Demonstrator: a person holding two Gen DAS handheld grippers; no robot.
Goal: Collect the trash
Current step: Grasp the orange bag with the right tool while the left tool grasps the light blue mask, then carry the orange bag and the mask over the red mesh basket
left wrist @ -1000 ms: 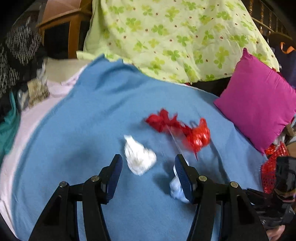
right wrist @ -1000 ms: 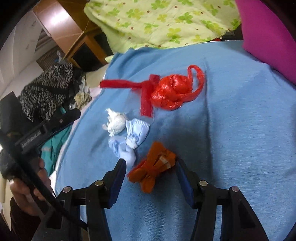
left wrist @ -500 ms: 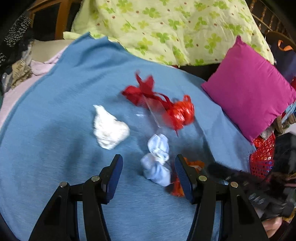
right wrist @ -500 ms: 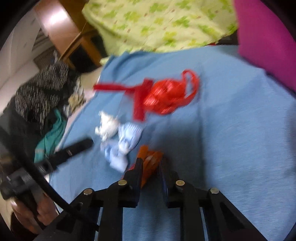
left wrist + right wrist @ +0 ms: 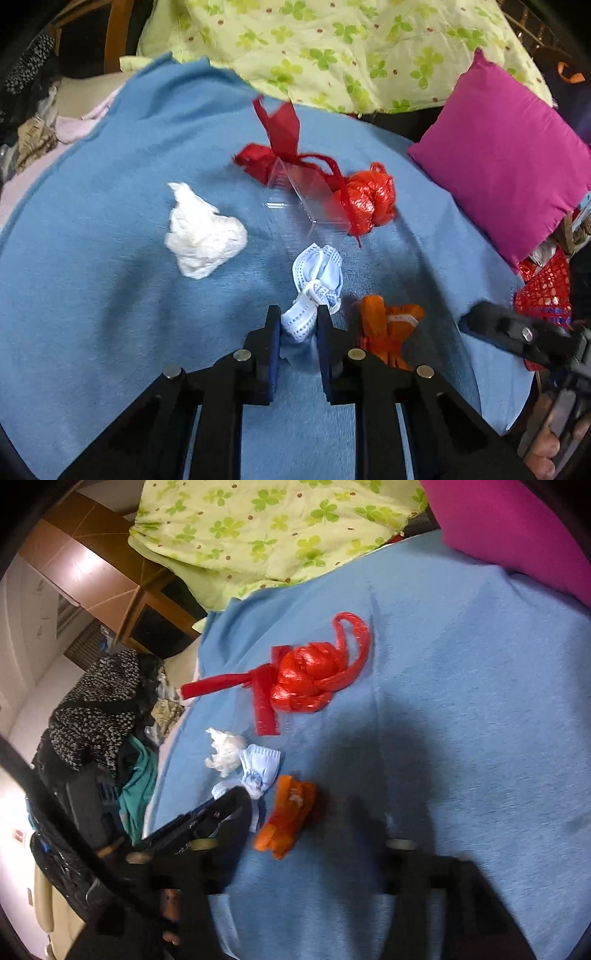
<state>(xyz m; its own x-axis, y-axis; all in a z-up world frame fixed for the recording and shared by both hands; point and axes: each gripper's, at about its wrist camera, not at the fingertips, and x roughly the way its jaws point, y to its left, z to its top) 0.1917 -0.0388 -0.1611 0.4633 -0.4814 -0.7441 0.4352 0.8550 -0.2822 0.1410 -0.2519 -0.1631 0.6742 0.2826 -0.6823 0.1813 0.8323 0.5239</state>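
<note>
Gripping only the near tip of the crumpled pale-blue face mask (image 5: pixel 314 295), the left gripper (image 5: pixel 297 332) risks dropping it on lifting, while the right gripper (image 5: pixel 314 834), its jaws opening and empty, leaves the crumpled orange wrapper (image 5: pixel 286 818) on the blue blanket (image 5: pixel 461 701).

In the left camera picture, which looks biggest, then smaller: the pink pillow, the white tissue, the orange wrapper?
1. pink pillow
2. white tissue
3. orange wrapper, though it sits nearer the camera and is partly hidden.

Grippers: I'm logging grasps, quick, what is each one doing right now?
Left gripper: shut on the blue mask.
Right gripper: jaws opening, nothing between them; the orange wrapper lies on the blanket ahead.
</note>
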